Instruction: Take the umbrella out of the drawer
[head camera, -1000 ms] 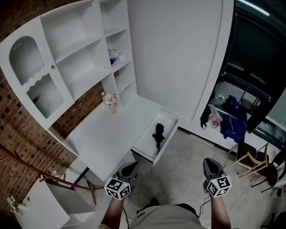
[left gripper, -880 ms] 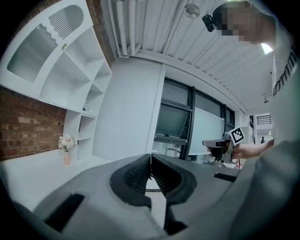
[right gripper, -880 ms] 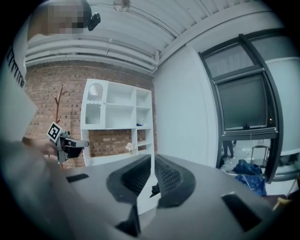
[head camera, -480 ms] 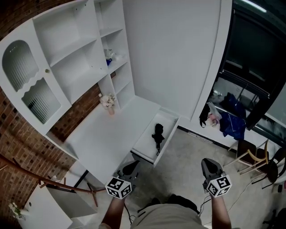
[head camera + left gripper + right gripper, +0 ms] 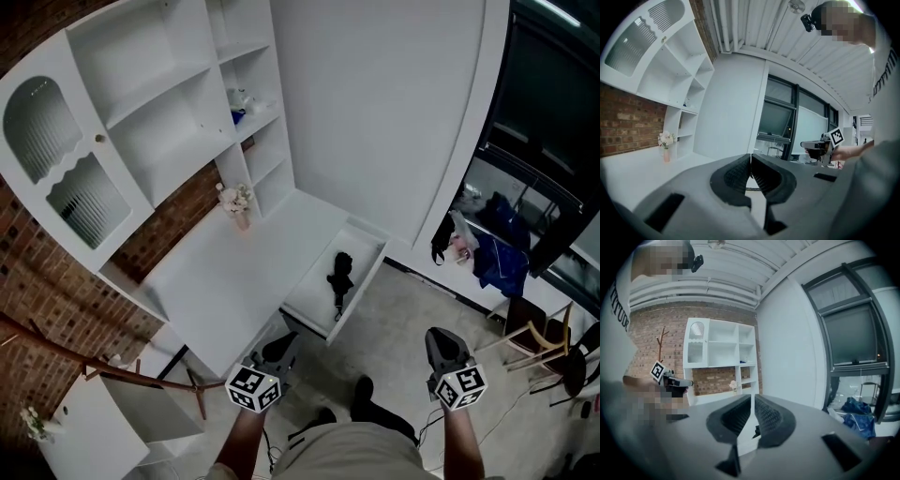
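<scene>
UMBRELLA NOT YET LIFTED: The folded black umbrella (image 5: 339, 278) lies in the open white drawer (image 5: 312, 298), at about one o'clock from the left gripper (image 5: 278, 345) and ten o'clock from the right gripper (image 5: 439, 339). Both tongs hang well short of it, jaws closed together on nothing. The reach, the grasp and the lift all appear to remain.

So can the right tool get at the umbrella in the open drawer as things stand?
Probably yes. The drawer is pulled out, the umbrella lies uncovered inside, and nothing stands between it and the right tool. That tool hangs short of the drawer, jaws together, so it must advance and open.
</scene>
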`<state>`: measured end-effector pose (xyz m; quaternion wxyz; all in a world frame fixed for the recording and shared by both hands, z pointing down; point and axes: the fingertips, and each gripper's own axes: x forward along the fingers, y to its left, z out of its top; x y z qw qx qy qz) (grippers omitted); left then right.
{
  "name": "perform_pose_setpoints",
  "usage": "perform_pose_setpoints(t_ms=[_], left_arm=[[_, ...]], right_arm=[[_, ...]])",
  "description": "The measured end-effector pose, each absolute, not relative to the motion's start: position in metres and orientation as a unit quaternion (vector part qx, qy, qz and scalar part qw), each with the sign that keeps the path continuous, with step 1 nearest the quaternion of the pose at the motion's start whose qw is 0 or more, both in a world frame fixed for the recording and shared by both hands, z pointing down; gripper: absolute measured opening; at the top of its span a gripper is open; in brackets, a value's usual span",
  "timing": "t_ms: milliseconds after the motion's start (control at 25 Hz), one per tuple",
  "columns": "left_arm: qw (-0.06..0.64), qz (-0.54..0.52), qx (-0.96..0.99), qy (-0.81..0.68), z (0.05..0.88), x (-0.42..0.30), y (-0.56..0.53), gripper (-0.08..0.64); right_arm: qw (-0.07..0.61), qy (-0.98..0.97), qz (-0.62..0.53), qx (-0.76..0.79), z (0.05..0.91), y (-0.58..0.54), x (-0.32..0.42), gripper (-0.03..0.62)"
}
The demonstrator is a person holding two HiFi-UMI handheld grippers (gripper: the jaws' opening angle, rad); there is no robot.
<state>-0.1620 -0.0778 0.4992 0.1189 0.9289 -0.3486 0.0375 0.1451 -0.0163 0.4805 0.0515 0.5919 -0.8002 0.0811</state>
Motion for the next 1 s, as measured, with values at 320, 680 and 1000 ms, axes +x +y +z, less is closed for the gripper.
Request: perform_pose_setpoints(t_ms=[320, 680, 1000], left_arm=[[0.122, 0.038, 0.914, -0.385, 0.499, -0.151, -0.107, 0.026], [0.132, 0.037, 0.896, -0.422, 0.506, -0.12, -0.139, 0.026], [0.133, 0.046, 0.88, -0.453, 0.514, -0.091, -0.165, 0.026]], right_arm=[[0.056, -0.821, 0.082, 0.562, 0.482, -0.074, 0.156, 0.038], [0.059, -0.845, 0.085, 0.525, 0.485, -0.136, 0.183, 0.038], [0.063, -0.861, 0.098, 0.495, 0.5, -0.177, 0.211, 0.038]])
